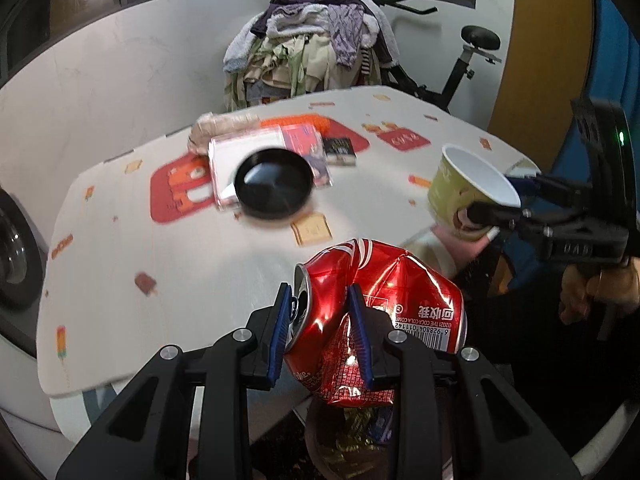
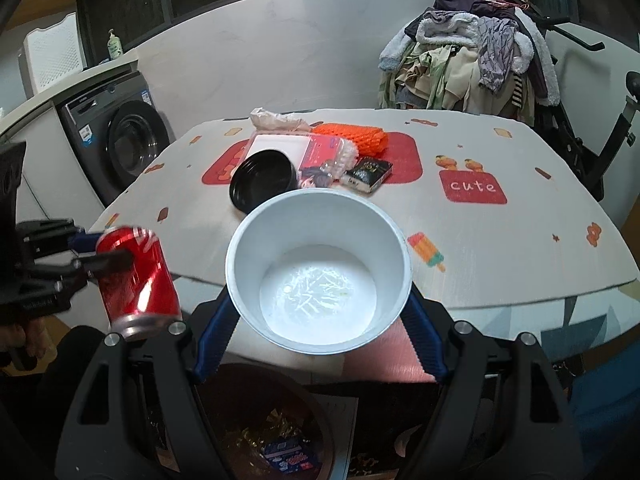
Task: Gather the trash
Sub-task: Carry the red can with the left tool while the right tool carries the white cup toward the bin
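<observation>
Crumpled glossy red metal can, smooth white paper cup, shiny black plastic lid, matt printed tablecloth

"cute" on tablecloth

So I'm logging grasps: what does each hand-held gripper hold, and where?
Left hand-held gripper: crushed cola can, near its top. Right hand-held gripper: paper bowl, across its sides.

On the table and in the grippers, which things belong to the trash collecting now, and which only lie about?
Part of the job:
- crushed red can, held in the left gripper
- paper cup, held in the right gripper
- bin below, with wrappers in it

Lying about for now:
- black lid
- orange mesh
- small dark box
- pile of clothes
</observation>
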A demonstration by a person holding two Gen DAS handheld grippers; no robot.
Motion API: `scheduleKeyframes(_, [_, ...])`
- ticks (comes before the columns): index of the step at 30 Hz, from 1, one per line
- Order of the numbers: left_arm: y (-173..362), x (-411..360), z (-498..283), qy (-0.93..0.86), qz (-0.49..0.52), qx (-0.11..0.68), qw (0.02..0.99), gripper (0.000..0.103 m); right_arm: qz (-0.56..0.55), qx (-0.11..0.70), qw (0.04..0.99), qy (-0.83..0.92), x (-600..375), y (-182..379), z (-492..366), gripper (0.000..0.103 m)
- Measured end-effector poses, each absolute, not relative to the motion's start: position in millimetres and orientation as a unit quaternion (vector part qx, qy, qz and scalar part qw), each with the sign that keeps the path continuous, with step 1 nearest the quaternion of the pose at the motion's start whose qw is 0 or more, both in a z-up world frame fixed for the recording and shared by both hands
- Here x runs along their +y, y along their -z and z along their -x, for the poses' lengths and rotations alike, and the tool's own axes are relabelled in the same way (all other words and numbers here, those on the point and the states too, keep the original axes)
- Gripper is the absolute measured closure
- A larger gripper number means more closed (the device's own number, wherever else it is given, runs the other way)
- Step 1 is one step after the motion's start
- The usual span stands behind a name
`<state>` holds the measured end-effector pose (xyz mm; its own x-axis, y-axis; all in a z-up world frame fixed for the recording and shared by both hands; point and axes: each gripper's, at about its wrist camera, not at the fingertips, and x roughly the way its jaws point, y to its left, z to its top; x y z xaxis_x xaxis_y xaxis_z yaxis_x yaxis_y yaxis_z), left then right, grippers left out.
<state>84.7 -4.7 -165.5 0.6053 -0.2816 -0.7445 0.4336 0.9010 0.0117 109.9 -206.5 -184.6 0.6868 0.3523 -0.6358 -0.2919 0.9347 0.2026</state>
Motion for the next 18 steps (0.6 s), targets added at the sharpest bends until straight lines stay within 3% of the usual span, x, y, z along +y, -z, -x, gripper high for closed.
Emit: scheduleKeyframes(18, [237,-16,-27,0.215,-0.121,0.445,0.861,0.074,-0.063,0.377,0.905,-0.187,-210,214,-65,0.027])
